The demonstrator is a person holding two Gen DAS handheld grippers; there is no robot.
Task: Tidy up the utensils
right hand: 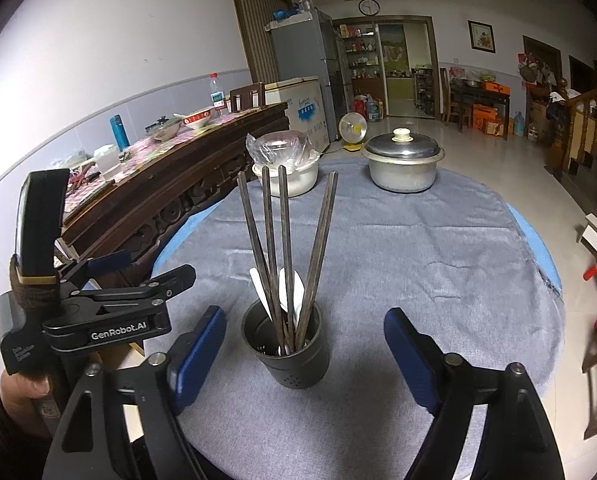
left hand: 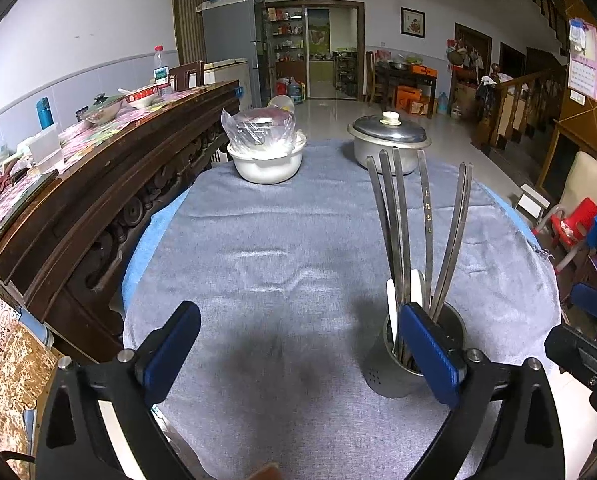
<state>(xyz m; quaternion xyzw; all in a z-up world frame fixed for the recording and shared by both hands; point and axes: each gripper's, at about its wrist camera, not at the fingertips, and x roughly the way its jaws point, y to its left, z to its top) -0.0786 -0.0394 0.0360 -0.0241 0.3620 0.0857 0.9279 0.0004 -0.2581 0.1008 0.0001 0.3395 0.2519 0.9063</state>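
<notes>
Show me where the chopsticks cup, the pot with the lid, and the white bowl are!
chopsticks cup (right hand: 294, 364): right wrist view, front wall.
pot with the lid (right hand: 403, 148): right wrist view, on the lid.
white bowl (left hand: 264, 166): left wrist view, its side.

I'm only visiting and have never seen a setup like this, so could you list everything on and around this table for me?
utensil holder: one, dark metal cup, near edge of the cloth, upright
chopsticks: about six, dark, standing fanned in the holder
spoons: two or so, white, in the holder among the chopsticks
tablecloth: one, grey-blue, over the round table
white bowl: one, far side, holding a bowl wrapped in clear plastic
lidded pot: one, silver metal, far side, right of the bowl
sideboard: one, dark wood, left of the table, cluttered
left gripper: blue pads, jaws open, beside the holder
right gripper: blue pads, jaws open, astride the holder, not touching
</notes>
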